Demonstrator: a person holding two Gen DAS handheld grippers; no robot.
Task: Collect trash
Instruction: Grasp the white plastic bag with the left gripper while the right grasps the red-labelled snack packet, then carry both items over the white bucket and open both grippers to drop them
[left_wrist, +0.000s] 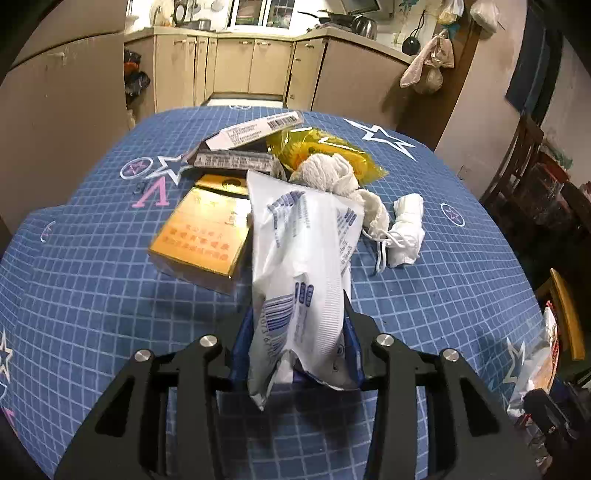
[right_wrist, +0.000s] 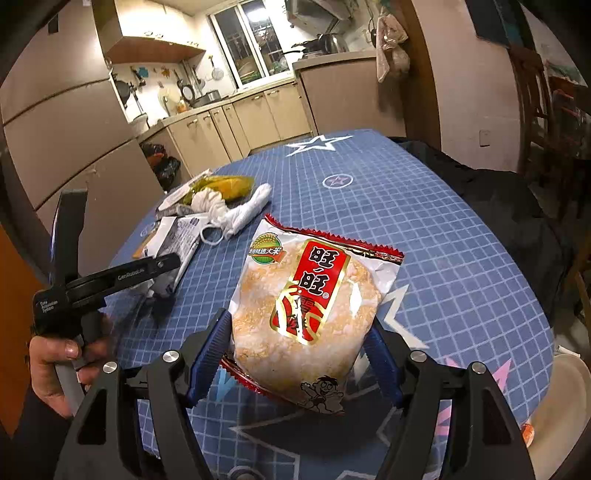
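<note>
Each camera is sitting on a gripper, looking forward and down over the blue table (left_wrist: 110, 295) toward the kitchen. The left one is looking close at the trash pile (left_wrist: 280, 177). The right one is seeing that same pile (right_wrist: 218, 199) farther off, to its left.

desk (left_wrist: 443, 295) in blue checked cloth with stars, beige kitchen cabinets (left_wrist: 236, 62) behind, bright window (right_wrist: 243, 40) (pans hung nearby), wooden chair (left_wrist: 524, 147) at right
</note>
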